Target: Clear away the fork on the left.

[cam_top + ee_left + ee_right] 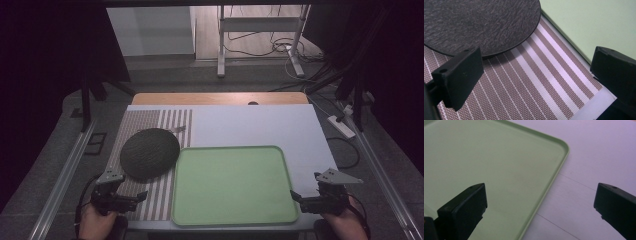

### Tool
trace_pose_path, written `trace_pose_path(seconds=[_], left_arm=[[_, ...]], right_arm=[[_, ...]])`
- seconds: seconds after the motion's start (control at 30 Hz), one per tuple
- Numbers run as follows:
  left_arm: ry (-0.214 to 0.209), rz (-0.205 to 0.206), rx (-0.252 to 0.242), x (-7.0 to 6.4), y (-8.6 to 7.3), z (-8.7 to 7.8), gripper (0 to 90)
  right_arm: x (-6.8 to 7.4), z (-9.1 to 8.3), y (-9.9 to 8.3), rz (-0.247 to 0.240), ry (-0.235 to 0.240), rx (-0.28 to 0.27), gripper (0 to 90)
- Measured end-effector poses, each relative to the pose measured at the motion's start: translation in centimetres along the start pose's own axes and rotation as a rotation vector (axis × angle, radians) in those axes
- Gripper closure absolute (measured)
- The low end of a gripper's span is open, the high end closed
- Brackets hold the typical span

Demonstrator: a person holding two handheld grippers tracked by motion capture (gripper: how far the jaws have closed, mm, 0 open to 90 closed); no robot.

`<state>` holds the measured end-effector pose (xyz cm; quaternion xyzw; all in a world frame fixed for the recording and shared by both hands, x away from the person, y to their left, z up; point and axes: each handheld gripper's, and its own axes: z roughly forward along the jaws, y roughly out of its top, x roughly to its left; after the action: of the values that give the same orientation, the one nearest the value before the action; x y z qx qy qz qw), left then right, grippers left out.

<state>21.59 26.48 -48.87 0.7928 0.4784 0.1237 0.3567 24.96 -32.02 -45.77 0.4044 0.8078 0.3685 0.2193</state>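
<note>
The dark round plate (149, 152) lies on the striped mat (150, 200) at about nine o'clock of the green tray (232, 185), its edge overlapping the tray's rim; it looks stiff, fairly heavy and breakable, best pinched at its thin near rim. The left gripper (131, 199) hovers at the plate's six o'clock and the right gripper (299, 198) at the tray's four o'clock, both held low, pointing inward, jaws spread wide and empty.

claw (540, 207) open over green tray (499, 165) edge
</note>
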Motion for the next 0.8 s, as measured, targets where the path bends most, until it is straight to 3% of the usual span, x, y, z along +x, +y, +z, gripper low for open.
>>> trace_pose_path(seconds=[0.37, 0.57, 0.8], left_arm=[[-0.055, -0.004, 0.015, 0.36, 0.07, 0.16, 0.0], [-0.065, 0.014, 0.038, 0.25, 0.22, 0.39, 0.5], [-0.075, 0.014, 0.029, 0.3, 0.2, 0.28, 0.0]], right_arm=[[-0.06, 0.06, 0.02, 0.006, 0.009, 0.001, 0.0], [-0.1, 0.04, 0.02, 0.01, 0.011, 0.002, 0.0], [-0.04, 0.08, 0.03, 0.004, 0.012, 0.004, 0.0]])
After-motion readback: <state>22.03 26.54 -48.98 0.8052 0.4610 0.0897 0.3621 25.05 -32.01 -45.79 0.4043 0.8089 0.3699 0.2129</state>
